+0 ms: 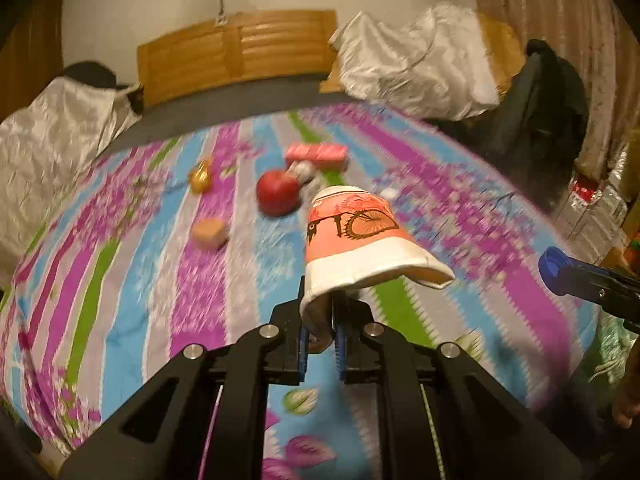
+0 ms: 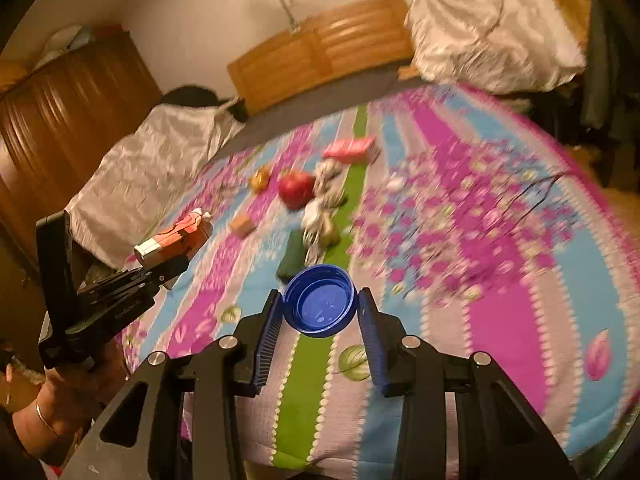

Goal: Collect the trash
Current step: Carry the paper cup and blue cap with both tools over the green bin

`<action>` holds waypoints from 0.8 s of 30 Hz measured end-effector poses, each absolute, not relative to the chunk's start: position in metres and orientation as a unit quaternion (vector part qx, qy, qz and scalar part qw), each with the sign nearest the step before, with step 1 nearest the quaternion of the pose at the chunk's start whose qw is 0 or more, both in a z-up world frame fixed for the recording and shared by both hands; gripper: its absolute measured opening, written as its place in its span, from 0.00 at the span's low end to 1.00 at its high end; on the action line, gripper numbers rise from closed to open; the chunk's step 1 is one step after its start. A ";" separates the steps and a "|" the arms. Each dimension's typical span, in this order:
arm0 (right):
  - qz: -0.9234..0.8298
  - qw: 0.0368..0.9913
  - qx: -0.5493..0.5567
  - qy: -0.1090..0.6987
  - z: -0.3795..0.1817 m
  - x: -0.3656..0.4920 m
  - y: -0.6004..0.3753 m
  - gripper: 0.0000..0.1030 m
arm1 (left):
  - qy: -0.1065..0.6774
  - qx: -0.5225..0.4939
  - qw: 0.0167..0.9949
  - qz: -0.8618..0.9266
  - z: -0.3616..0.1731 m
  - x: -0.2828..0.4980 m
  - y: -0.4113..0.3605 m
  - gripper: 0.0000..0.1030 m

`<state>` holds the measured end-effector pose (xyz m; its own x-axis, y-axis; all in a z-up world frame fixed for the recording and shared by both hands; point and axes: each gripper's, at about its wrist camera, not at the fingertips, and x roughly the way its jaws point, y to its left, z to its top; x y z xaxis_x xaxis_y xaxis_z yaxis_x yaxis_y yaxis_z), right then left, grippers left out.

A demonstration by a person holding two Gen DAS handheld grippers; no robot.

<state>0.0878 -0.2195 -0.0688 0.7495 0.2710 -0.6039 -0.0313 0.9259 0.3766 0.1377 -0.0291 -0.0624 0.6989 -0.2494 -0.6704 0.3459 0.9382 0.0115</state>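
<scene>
- Your left gripper [image 1: 322,342] is pinched tight on the squashed rim of the paper cup [image 1: 352,236] — the cup hangs out ahead of the pads, its mouth flattened and its base pointing away from you. Keep that squeeze steady; the thin paper looks as if it could slide out if you ease off.
- Your right gripper [image 2: 320,312] is clamped on the blue bottle cap [image 2: 320,300], the pads bearing on its rim from either side with the hollow facing the camera. A round, hard cap can pop free, so hold it level and avoid jerking.
- Both pieces of trash are clear of the striped bedspread [image 2: 500,300]. No bin shows in either view — you will have to bring it into sight before you let either piece go.
- Carry the two hands apart: the left view shows the right gripper's tip near the cup's side, and a knock could loosen either hold.
- Farther out on the bed lie a dark green block [image 2: 292,258], crumpled wrappers [image 2: 324,204], a small tan cube [image 1: 209,233], a red apple [image 1: 278,193], a small gold object [image 1: 200,178] and a pink box [image 1: 316,155].
- I judge the wrappers to be the next trash to collect; the apple probably is not.
</scene>
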 end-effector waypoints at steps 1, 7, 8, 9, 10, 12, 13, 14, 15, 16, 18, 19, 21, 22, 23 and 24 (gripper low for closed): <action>0.075 0.922 0.173 0.337 -0.062 0.085 -0.223 0.39 | 0.348 0.067 0.920 -0.169 -0.056 0.138 -0.036 0.09; 0.019 0.946 0.157 0.283 -0.011 0.045 -0.255 0.39 | 0.298 0.085 0.922 -0.232 -0.016 0.125 -0.095 0.09; 0.012 0.948 0.157 0.277 -0.005 0.037 -0.261 0.39 | 0.293 0.089 0.921 -0.241 -0.012 0.123 -0.104 0.09; -0.001 0.950 0.159 0.268 0.002 0.026 -0.269 0.39 | 0.285 0.095 0.919 -0.255 -0.006 0.119 -0.117 0.09; -0.009 0.951 0.160 0.263 0.007 0.020 -0.275 0.39 | 0.278 0.100 0.918 -0.266 -0.002 0.115 -0.128 0.09; -0.034 0.954 0.162 0.251 0.018 -0.001 -0.291 0.39 | 0.266 0.104 0.913 -0.291 0.008 0.107 -0.152 0.09; -0.044 0.954 0.162 0.247 0.022 -0.009 -0.299 0.39 | 0.261 0.106 0.910 -0.304 0.013 0.102 -0.163 0.09; -0.054 0.955 0.163 0.243 0.026 -0.018 -0.307 0.39 | 0.257 0.107 0.908 -0.313 0.016 0.100 -0.172 0.09; -0.070 0.955 0.166 0.237 0.032 -0.031 -0.318 0.39 | 0.252 0.111 0.903 -0.329 0.020 0.095 -0.187 0.09; -0.081 0.955 0.167 0.233 0.036 -0.038 -0.325 0.39 | 0.249 0.116 0.900 -0.339 0.022 0.091 -0.199 0.09; -0.115 0.953 0.170 0.222 0.046 -0.063 -0.347 0.39 | 0.241 0.128 0.891 -0.363 0.027 0.080 -0.225 0.09; -0.132 0.952 0.171 0.217 0.049 -0.075 -0.356 0.39 | 0.238 0.134 0.886 -0.375 0.028 0.074 -0.239 0.09; -0.161 0.948 0.175 0.210 0.054 -0.097 -0.374 0.39 | 0.235 0.144 0.875 -0.398 0.028 0.063 -0.261 0.09; -0.186 0.944 0.177 0.205 0.057 -0.114 -0.387 0.39 | 0.234 0.151 0.869 -0.409 0.029 0.056 -0.274 0.09; -0.198 0.942 0.180 0.202 0.056 -0.123 -0.395 0.39 | 0.233 0.155 0.865 -0.417 0.028 0.052 -0.283 0.09; -0.214 0.939 0.183 0.199 0.056 -0.137 -0.406 0.39 | 0.231 0.163 0.858 -0.429 0.028 0.044 -0.298 0.09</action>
